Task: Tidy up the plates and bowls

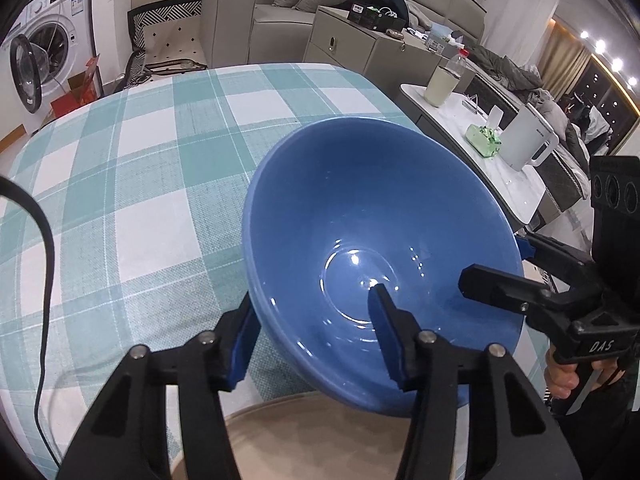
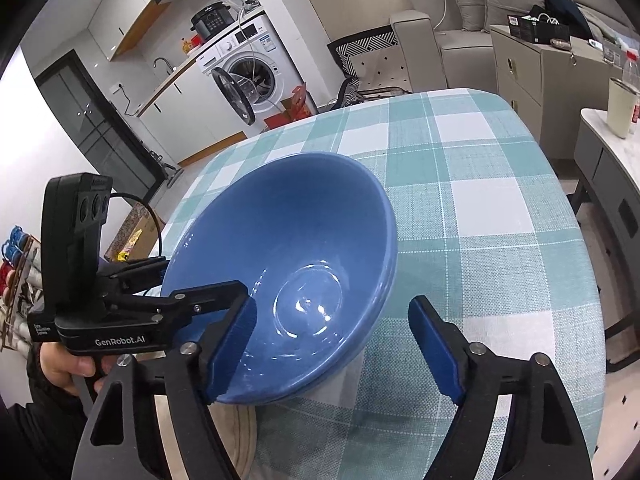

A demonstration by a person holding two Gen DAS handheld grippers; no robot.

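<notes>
I have the table (image 1: 120, 168) under its teal-and-white checked cloth filling most of both views, with the far edge toward a sofa and a washing machine. The blue bowl (image 1: 372, 240) sits near the table's near edge, tipped so its opening faces me, and its lower rim overlaps a beige plate (image 1: 304, 436) lying at that near edge. From the right wrist view the bowl looks like two nested ones, but I cannot tell for sure.

My left gripper (image 1: 316, 340) straddles the bowl's near-left rim: one blue pad outside the wall, the other inside the basin. Its jaws are partly drawn in, yet I cannot tell whether the pads actually press on the wall.

My right gripper (image 2: 332, 348) straddles the opposite rim, its left pad inside the basin, its right pad standing clear of the outer wall over the cloth, so those jaws are released. A hand (image 1: 564, 376) shows on the right gripper's handle.
</notes>
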